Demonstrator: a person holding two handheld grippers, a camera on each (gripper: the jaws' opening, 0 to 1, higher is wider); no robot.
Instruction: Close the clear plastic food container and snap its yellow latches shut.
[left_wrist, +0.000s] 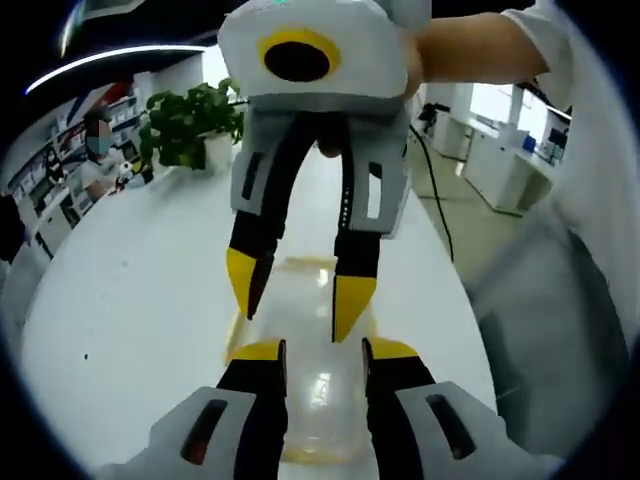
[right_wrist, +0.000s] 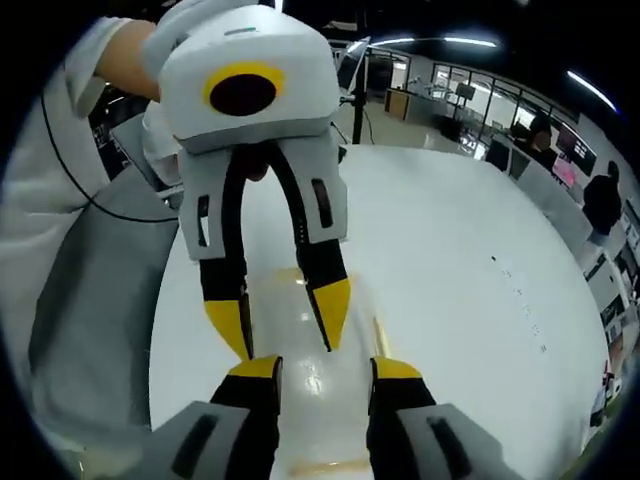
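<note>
The clear plastic food container (left_wrist: 320, 395) lies on the white table (left_wrist: 140, 300), its lid down and glinting. A yellow latch (left_wrist: 308, 263) shows along its far end and another (left_wrist: 310, 455) at its near end. My left gripper (left_wrist: 322, 350) hovers open just above the near part of the lid. Facing it from above, my right gripper (left_wrist: 298, 295) is open too, its yellow tips over the lid's middle. In the right gripper view the container (right_wrist: 320, 405) sits under my right gripper (right_wrist: 326, 368), with the left gripper (right_wrist: 282, 320) opposite and a yellow latch (right_wrist: 325, 466) at the bottom.
A potted plant (left_wrist: 190, 120) stands at the table's far end, and a seated person (left_wrist: 95, 150) is behind it. A black cable (left_wrist: 435, 190) hangs off the table's side near the holder's grey clothes (right_wrist: 90, 300). Bare tabletop (right_wrist: 470, 270) spreads beside the container.
</note>
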